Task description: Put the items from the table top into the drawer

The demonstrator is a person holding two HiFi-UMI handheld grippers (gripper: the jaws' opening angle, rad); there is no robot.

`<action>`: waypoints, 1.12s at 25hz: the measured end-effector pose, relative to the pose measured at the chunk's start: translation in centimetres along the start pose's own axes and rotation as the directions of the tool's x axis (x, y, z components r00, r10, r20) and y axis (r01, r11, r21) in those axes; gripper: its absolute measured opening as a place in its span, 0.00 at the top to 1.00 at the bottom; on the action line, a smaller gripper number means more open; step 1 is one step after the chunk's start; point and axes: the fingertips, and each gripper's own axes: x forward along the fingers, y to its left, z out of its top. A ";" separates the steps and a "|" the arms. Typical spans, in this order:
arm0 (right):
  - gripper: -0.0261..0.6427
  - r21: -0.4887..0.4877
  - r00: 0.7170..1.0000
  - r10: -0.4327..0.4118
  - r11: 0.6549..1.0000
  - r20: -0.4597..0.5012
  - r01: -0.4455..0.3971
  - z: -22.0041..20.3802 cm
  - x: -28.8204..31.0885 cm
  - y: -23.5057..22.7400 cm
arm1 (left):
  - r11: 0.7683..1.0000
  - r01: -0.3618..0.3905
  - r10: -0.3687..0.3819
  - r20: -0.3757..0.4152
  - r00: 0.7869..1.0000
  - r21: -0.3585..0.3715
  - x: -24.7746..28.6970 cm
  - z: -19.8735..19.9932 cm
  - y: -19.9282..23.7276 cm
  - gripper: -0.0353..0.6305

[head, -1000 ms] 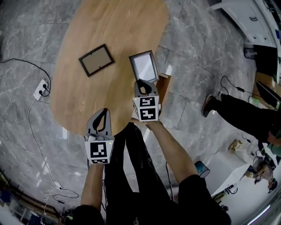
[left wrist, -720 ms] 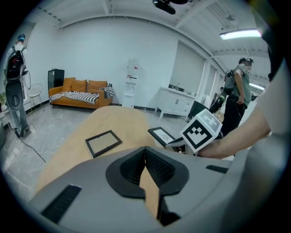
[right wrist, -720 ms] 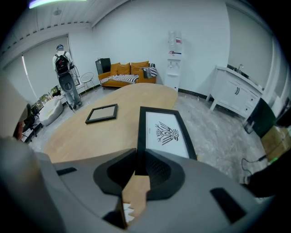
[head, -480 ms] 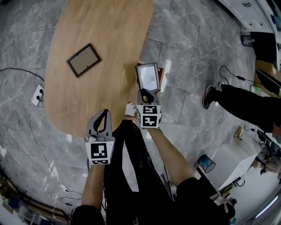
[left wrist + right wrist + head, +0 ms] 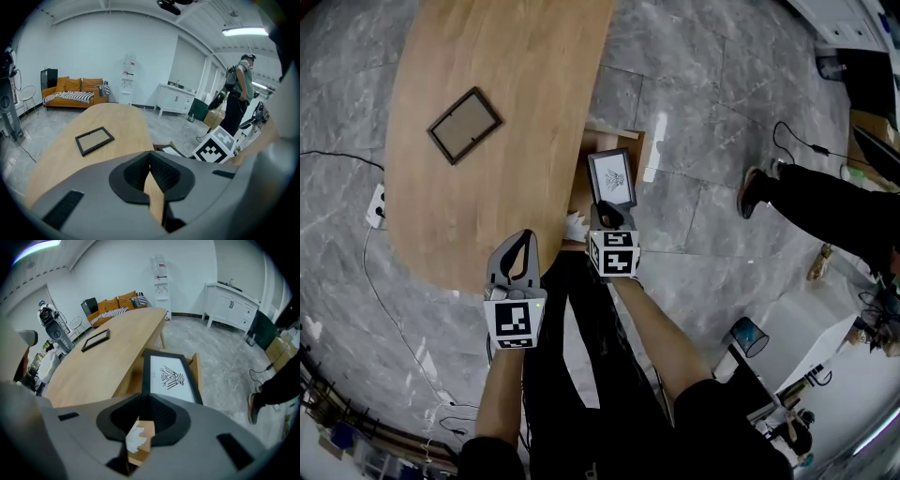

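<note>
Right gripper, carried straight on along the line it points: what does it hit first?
Likely the open drawer. The right gripper is shut on the picture frame, which leads and hangs over the drawer. How far the frame is above the drawer's bottom is unclear.

**Pale Wood, Black Frames, Grey Marble**

The table (image 5: pixel 506 112) is showing pale wood grain. The frame (image 5: pixel 465 125) is wearing black around a tan panel. The picture (image 5: pixel 612 177) is displaying a black figure on white, edged in black. The floor (image 5: pixel 694 84) is showing grey, veined marble.
</note>
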 end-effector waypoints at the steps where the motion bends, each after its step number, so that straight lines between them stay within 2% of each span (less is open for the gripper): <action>1: 0.86 0.003 1.000 0.010 1.000 -0.014 -0.010 -0.5 0.2 0.1 | 1.000 0.000 0.000 -0.003 1.000 -0.002 0.0 -0.1 0.0 0.93; 8: 0.86 0.005 0.997 0.036 0.999 -0.073 -0.035 -3.0 1.8 0.7 | 1.000 -0.005 0.005 -0.022 1.000 0.001 0.1 -0.9 0.7 0.93; 13: 0.86 0.103 0.993 0.025 0.995 -0.117 -0.013 -4.6 2.8 1.0 | 1.000 -0.016 0.015 -0.038 0.999 -0.016 0.0 -1.8 1.6 0.93; 19: 0.86 0.101 0.986 0.014 0.995 -0.165 0.003 -6.6 3.9 0.9 | 0.999 -0.009 0.007 -0.058 0.998 -0.032 -0.4 -3.1 1.4 0.93; 25: 0.85 0.151 0.976 0.037 0.988 -0.214 -0.004 -7.8 5.0 0.5 | 0.999 -0.001 -0.002 -0.068 0.998 -0.047 -0.7 -4.1 1.4 0.93; 28: 0.84 0.178 0.978 0.028 0.984 -0.208 0.009 -8.0 4.9 0.0 | 0.999 -0.002 -0.001 -0.068 0.998 -0.052 -0.9 -4.3 1.6 0.93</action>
